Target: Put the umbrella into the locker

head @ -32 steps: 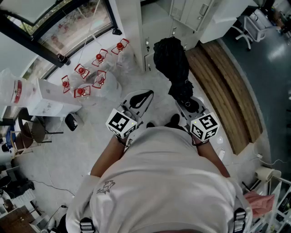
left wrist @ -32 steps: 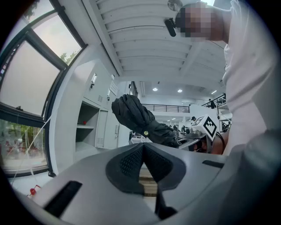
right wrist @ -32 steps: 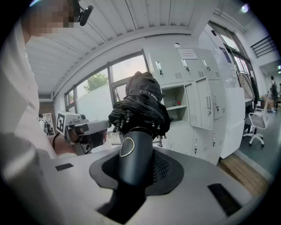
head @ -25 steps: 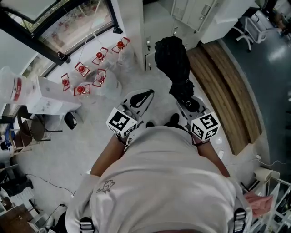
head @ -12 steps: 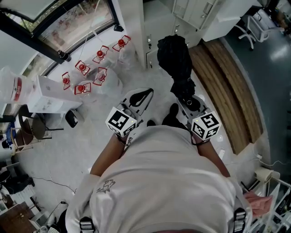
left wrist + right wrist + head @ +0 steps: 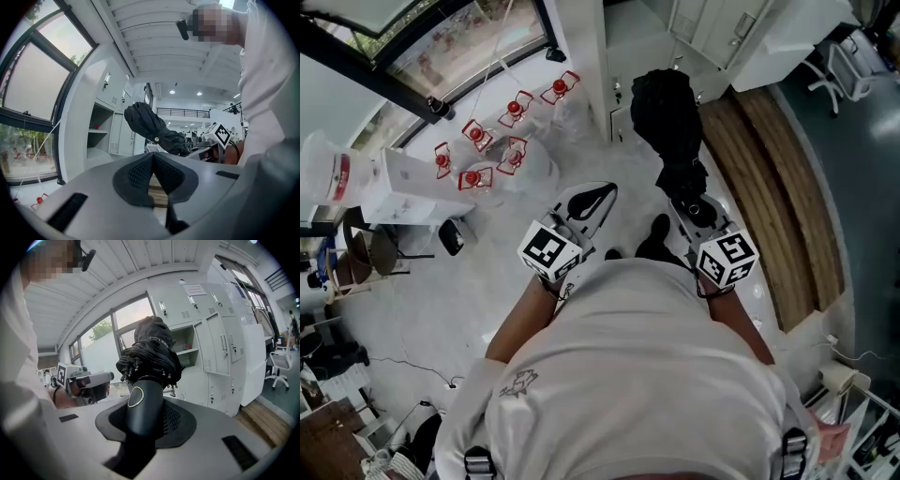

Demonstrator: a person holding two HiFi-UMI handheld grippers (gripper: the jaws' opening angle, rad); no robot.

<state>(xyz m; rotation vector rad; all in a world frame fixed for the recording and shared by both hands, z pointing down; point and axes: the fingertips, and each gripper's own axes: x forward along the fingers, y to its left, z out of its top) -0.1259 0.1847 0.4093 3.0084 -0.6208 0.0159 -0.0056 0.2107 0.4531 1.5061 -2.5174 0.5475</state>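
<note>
A folded black umbrella point(image 6: 670, 108) sticks out ahead of my right gripper point(image 6: 684, 202), which is shut on its dark handle point(image 6: 143, 413). The bundled canopy point(image 6: 150, 350) points toward the white lockers point(image 6: 211, 348); one compartment point(image 6: 185, 345) beside it stands open with a shelf inside. My left gripper point(image 6: 602, 195) hangs level at the left, its pads point(image 6: 140, 171) pressed together with nothing between them. From the left gripper view the umbrella point(image 6: 150, 126) shows at the right, in front of the open locker shelves point(image 6: 101, 131).
Several red-topped wire items point(image 6: 502, 141) and a white box point(image 6: 412, 187) lie on the floor by the window at the left. A wooden platform point(image 6: 778, 187) runs along the right. An office chair point(image 6: 853, 66) stands at the far right.
Both grippers and the umbrella have moved forward toward the lockers; the floor clutter has slid back in the head view. The grip on the handle is unchanged.
</note>
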